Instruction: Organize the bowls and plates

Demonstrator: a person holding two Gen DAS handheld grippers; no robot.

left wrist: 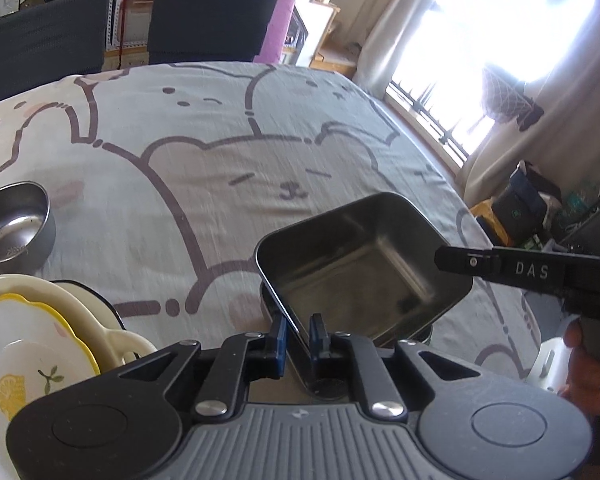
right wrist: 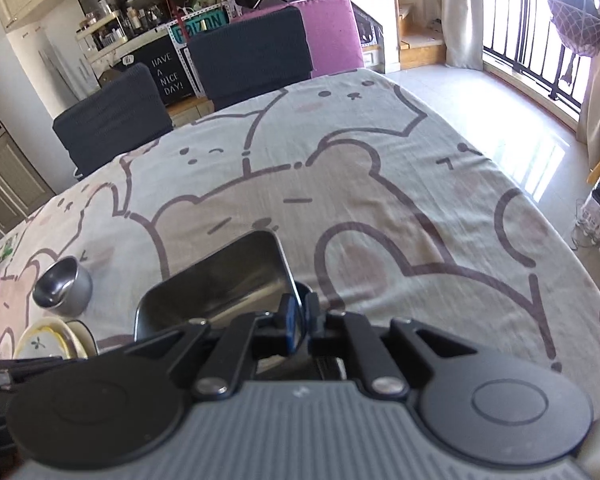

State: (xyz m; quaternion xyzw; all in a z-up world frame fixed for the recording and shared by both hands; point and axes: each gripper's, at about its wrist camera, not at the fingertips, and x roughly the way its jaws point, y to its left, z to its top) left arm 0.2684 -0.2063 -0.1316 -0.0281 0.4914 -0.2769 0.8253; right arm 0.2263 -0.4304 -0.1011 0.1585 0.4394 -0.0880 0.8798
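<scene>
A rectangular steel tray [left wrist: 360, 264] hangs tilted just above the cartoon-bear tablecloth [left wrist: 204, 152]. My left gripper [left wrist: 300, 338] is shut on the tray's near rim, which runs slanted between the blue pads [left wrist: 279, 340]. The right gripper [left wrist: 446, 260] comes in from the right and meets the tray's right edge. In the right wrist view the tray [right wrist: 220, 280] lies left of centre, with my right gripper [right wrist: 300, 320] shut on its thin right rim. A dark round thing shows partly under the tray; I cannot tell what it is.
A round steel bowl [left wrist: 14, 228] [right wrist: 62, 286] stands on the cloth at the left. Near it is a stack of cream and yellow-rimmed lemon plates [left wrist: 28, 320] [right wrist: 48, 340]. Two dark chairs [left wrist: 208, 20] line the far side. The table's edge [left wrist: 440, 168] drops off at the right. A hand [left wrist: 584, 364] grips the right tool.
</scene>
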